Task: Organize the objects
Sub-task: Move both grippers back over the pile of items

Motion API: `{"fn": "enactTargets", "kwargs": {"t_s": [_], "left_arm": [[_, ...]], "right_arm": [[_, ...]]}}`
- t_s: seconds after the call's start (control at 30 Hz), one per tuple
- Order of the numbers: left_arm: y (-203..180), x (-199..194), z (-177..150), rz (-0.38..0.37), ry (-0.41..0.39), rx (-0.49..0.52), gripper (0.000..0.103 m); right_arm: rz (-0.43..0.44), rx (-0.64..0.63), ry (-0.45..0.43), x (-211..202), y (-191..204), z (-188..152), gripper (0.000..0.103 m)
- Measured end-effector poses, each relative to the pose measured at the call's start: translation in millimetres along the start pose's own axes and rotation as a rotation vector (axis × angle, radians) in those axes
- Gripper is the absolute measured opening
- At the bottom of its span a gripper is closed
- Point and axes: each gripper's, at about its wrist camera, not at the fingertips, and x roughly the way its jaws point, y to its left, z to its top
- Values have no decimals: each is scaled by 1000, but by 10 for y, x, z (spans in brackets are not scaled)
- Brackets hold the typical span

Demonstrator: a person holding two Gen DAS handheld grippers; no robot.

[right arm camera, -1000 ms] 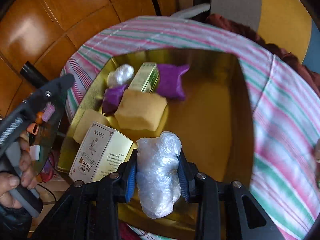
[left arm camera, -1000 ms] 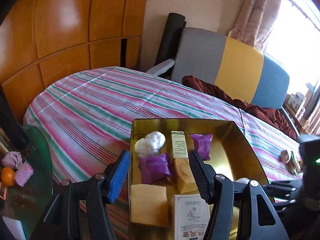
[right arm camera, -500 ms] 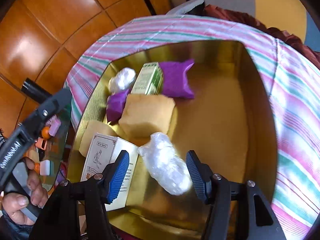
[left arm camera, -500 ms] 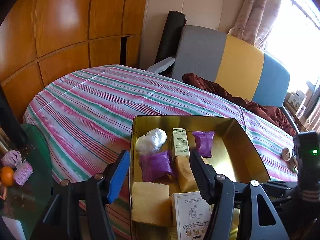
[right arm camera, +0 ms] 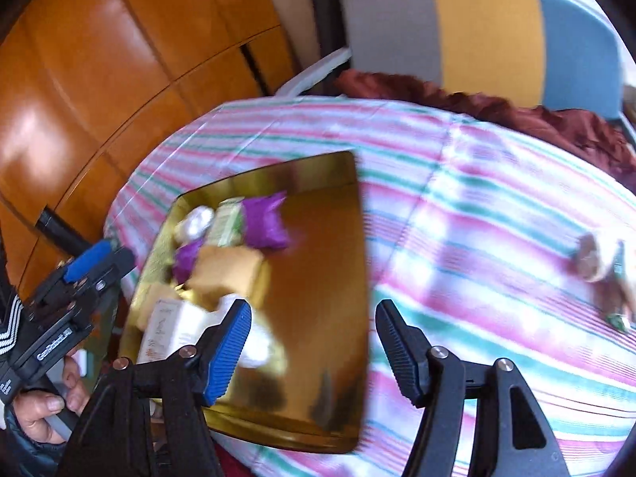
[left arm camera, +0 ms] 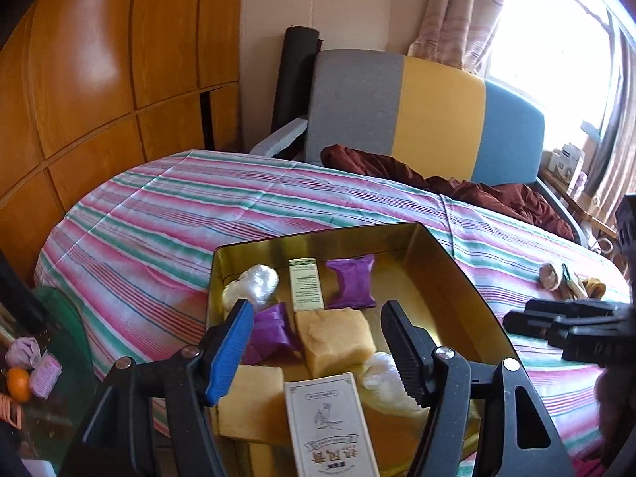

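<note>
A gold tin tray lies on the striped bedspread. In it are a white plastic-wrapped bundle, a small green-and-white box, two purple packets, two yellow blocks, a white printed box and a second plastic-wrapped bundle. My left gripper hovers over the tray's near end, jaws opening, gripping nothing. My right gripper hangs above the tray, jaws opening and empty. The second bundle lies blurred below its blue finger.
Several small loose items lie on the bedspread to the right of the tray. Behind stand a grey, yellow and blue chair with a dark red cloth, and wooden panels. A glass side table with an orange is at left.
My right gripper opened and let the plastic-wrapped bundle drop into the tray, then drew up and to the right. My left gripper shifted a little over the tray and its jaws widened slightly.
</note>
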Motion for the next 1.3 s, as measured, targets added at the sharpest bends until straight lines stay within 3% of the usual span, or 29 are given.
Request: {"fn": "enactTargets", "kwargs": {"t_s": [0.5, 0.63, 0.73, 0.8, 1.3], "left_arm": [[-655, 44, 78, -80, 14, 149, 69], [-897, 98, 94, -101, 27, 194, 70], [-1119, 144, 103, -125, 41, 223, 71], [-1282, 165, 109, -147, 45, 246, 71], [-2600, 597, 48, -336, 184, 369, 72]], "right_arm": [[-389, 279, -78, -713, -1929, -144, 66], [-479, 427, -139, -872, -2478, -316, 76], [-478, 616, -141, -961, -2878, -504, 77], [-429, 712, -186, -1082, -3026, -588, 77], [-332, 980, -252, -1370, -3381, -954, 78]]}}
